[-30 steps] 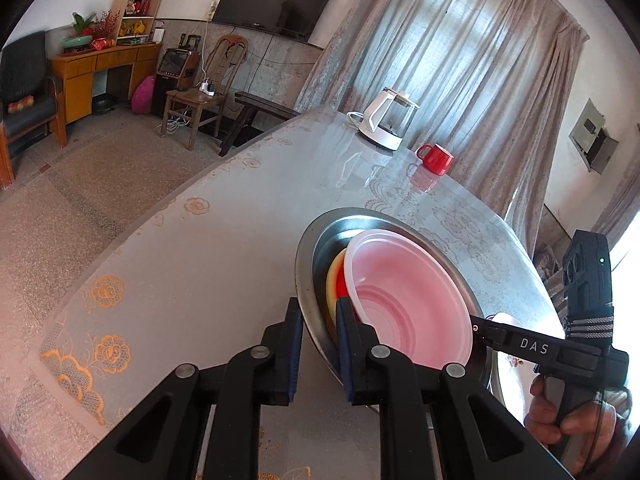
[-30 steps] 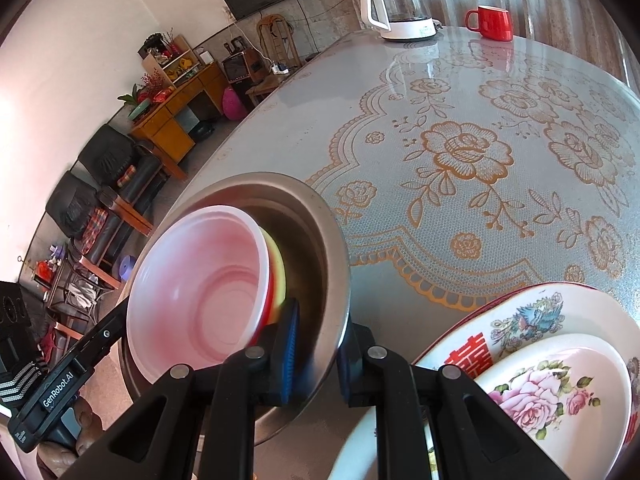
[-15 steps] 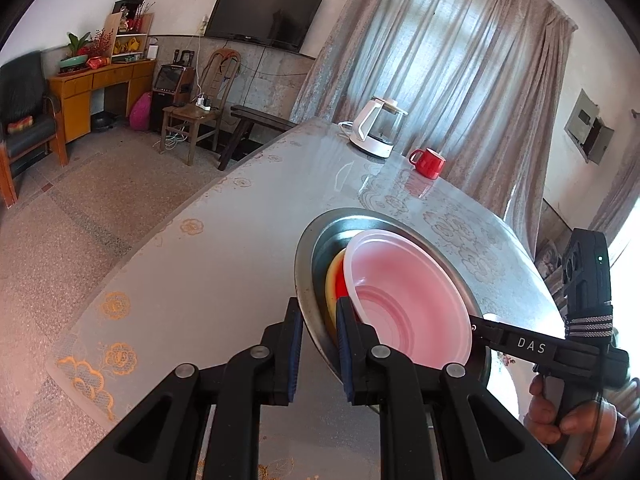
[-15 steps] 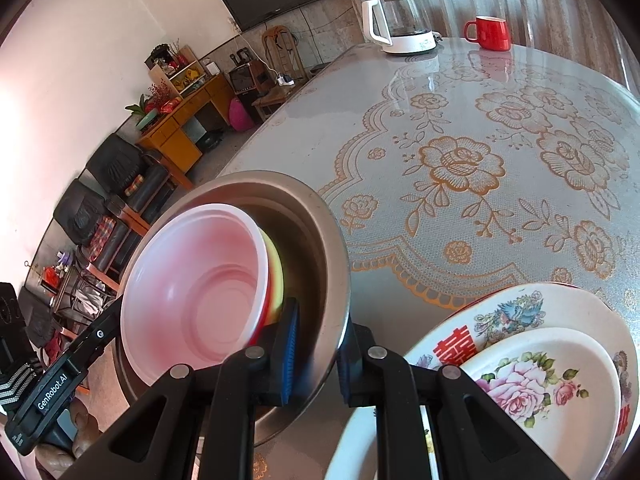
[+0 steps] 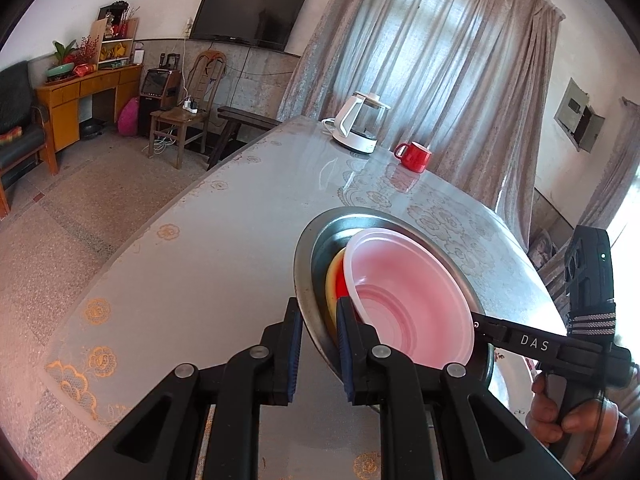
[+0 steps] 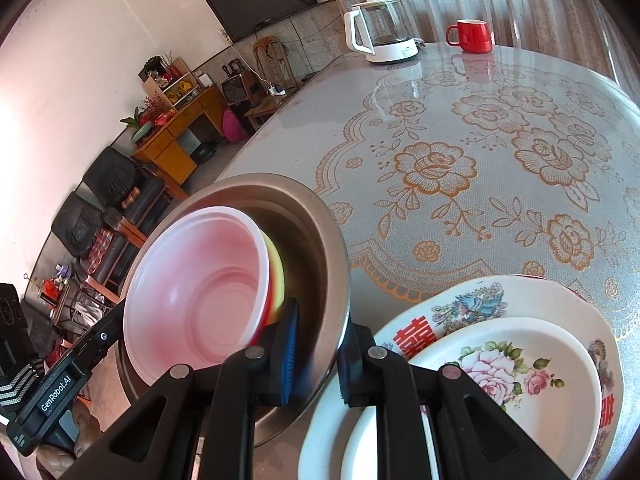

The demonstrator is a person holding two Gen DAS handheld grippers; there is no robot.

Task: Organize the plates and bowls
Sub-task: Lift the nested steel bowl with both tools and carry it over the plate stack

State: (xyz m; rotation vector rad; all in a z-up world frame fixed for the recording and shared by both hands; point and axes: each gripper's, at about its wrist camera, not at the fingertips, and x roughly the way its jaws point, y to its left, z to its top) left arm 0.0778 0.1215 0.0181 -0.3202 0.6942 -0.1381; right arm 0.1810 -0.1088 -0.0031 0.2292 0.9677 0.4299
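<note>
A home living room (wall television (image 5: 250, 14), curtains (image 5: 432, 60), lace-covered dining table (image 6: 480, 152), kettle (image 5: 360, 128))

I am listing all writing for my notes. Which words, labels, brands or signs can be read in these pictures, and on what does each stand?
"DAS": white letters on the right gripper, on its arm.
"GenRobot.AI": white letters on the left gripper, on its arm.
Red Chinese characters: on the rim of the large floral plate; partly hidden, not read for certain.
Small logo on the television: too small to read.
</note>
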